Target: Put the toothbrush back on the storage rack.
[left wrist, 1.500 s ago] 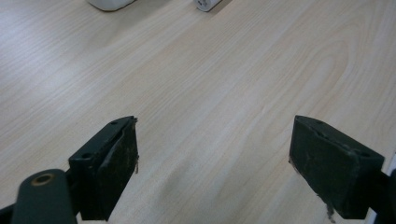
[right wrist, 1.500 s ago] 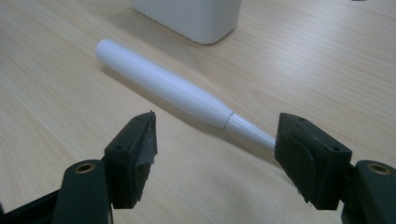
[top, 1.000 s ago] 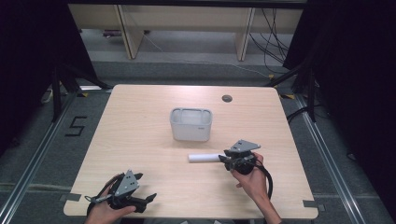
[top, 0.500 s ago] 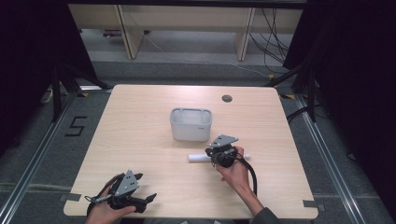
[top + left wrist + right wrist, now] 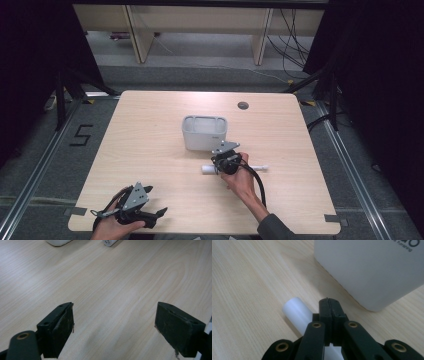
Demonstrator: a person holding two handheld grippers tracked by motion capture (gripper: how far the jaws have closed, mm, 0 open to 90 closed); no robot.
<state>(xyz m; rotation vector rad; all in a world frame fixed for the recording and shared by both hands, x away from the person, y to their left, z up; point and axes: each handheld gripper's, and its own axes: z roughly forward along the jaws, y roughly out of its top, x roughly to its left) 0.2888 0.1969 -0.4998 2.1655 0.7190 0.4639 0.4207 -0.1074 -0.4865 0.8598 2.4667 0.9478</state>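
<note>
A white cylinder (image 5: 206,170) with a thin stem at its right end lies on the wooden table (image 5: 150,140), just in front of a white bin (image 5: 204,132). My right gripper (image 5: 219,160) hovers right over the cylinder, close to the bin. In the right gripper view its jaws are pressed together at the tips (image 5: 329,302), with the cylinder (image 5: 295,310) running under them on the left and the bin wall (image 5: 372,270) just ahead. I see nothing clamped between the tips. My left gripper (image 5: 155,216) rests at the table's near left edge, jaws wide apart (image 5: 115,322) over bare wood.
A dark round grommet (image 5: 243,105) sits in the table's far right part. A black cable (image 5: 257,182) trails from the right gripper along the forearm. Wooden shelving (image 5: 200,30) and loose cables stand beyond the far edge. Dark curtains flank both sides.
My right hand has moved left along the white cylinder, toward the bin, and now covers its middle. The left hand and gripper have stayed in place.
</note>
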